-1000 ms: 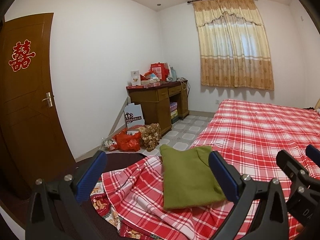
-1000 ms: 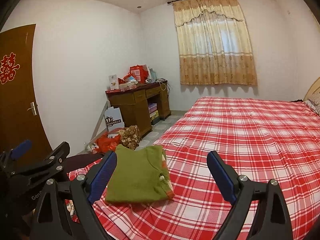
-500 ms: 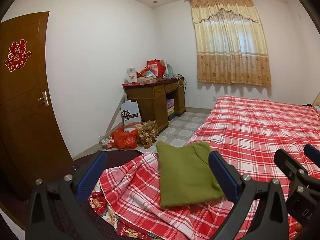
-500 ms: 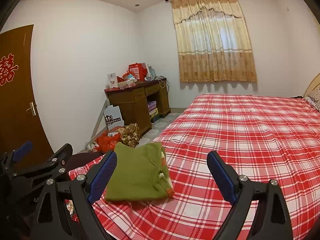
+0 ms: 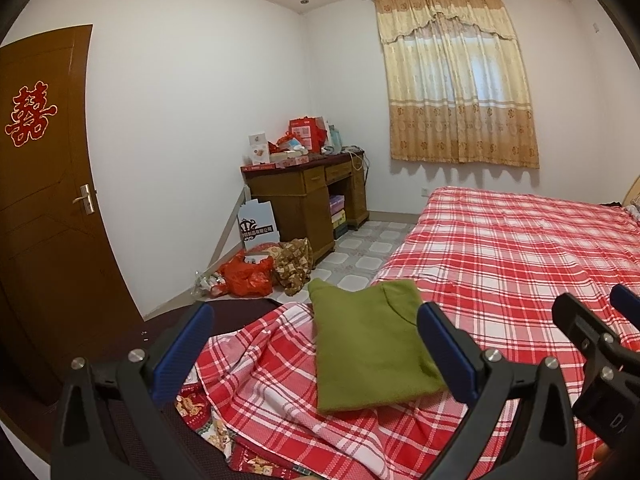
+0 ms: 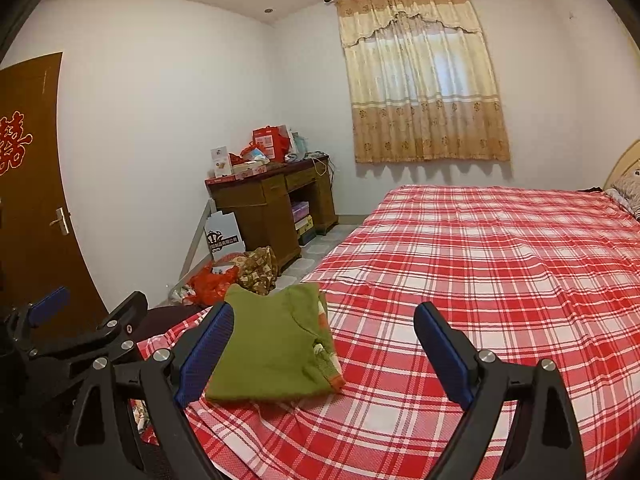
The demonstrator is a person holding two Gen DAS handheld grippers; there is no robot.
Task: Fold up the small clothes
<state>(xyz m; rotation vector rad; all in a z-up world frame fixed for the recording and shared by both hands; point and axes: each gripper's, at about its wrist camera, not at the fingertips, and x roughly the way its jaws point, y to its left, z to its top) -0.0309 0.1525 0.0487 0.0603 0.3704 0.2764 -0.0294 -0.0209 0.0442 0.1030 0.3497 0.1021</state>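
Observation:
A small olive-green garment lies folded into a flat rectangle on the near left corner of the bed, with an orange-and-white edge showing on its right side. My left gripper hovers open above and in front of it, nothing between its blue pads. Held just as wide open and empty, my right gripper sits to the right of the garment, its left pad overlapping the cloth's left edge in view. Each gripper shows at the side of the other's view.
The bed is covered by a red-and-white plaid sheet that hangs rumpled over the near corner. A wooden desk piled with boxes stands by the wall. Bags lie on the tiled floor. A brown door is at left.
Both grippers have drifted slightly back and up, so the garment sits a little lower and further off in view. The garment has not moved, and both grippers stay open.

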